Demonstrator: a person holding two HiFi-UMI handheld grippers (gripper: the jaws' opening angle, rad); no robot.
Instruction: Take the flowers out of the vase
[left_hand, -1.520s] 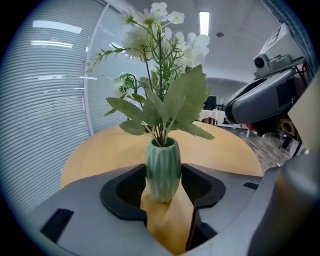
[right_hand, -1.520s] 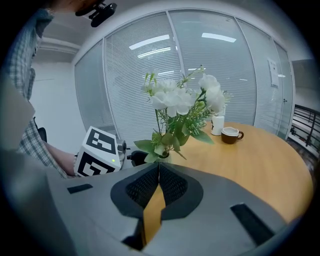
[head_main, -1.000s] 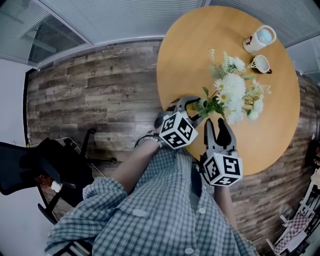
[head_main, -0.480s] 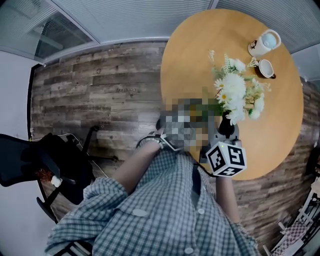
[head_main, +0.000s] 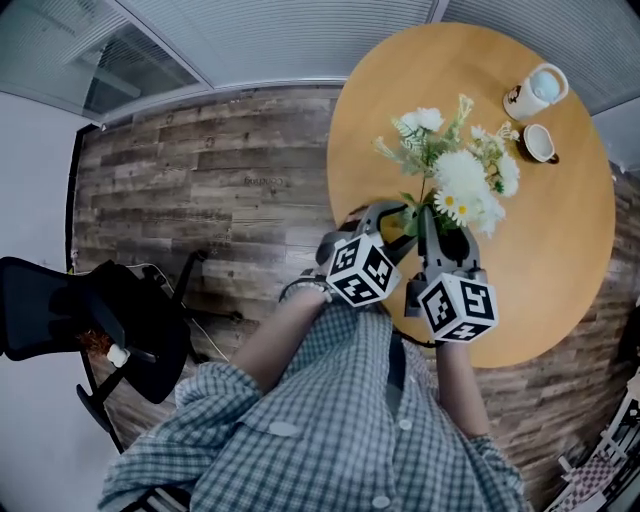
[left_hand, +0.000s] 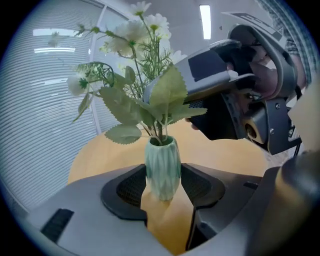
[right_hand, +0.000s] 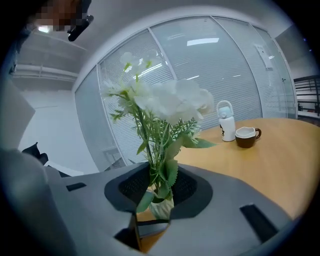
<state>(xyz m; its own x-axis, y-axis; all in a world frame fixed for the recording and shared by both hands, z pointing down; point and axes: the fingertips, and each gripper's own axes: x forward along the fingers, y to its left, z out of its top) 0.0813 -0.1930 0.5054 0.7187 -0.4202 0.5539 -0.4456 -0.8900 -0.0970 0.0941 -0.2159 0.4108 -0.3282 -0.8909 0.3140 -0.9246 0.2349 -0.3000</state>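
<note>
A bunch of white flowers with green leaves stands in a small pale green ribbed vase on the round wooden table. My left gripper is shut on the vase, its pads pressing both sides of the body. My right gripper sits just above it; its jaws have just been closing, and the pads now hold the stems above the vase mouth. In the head view both grippers hide the vase.
A white lidded mug and a cup of brown drink stand at the table's far side. A black office chair is on the wood floor at the left. The grippers work near the table's near edge.
My right gripper has moved forward from beside the bunch to the stems and closed round them. The bunch now stands more upright. The left gripper has stayed on the vase.
</note>
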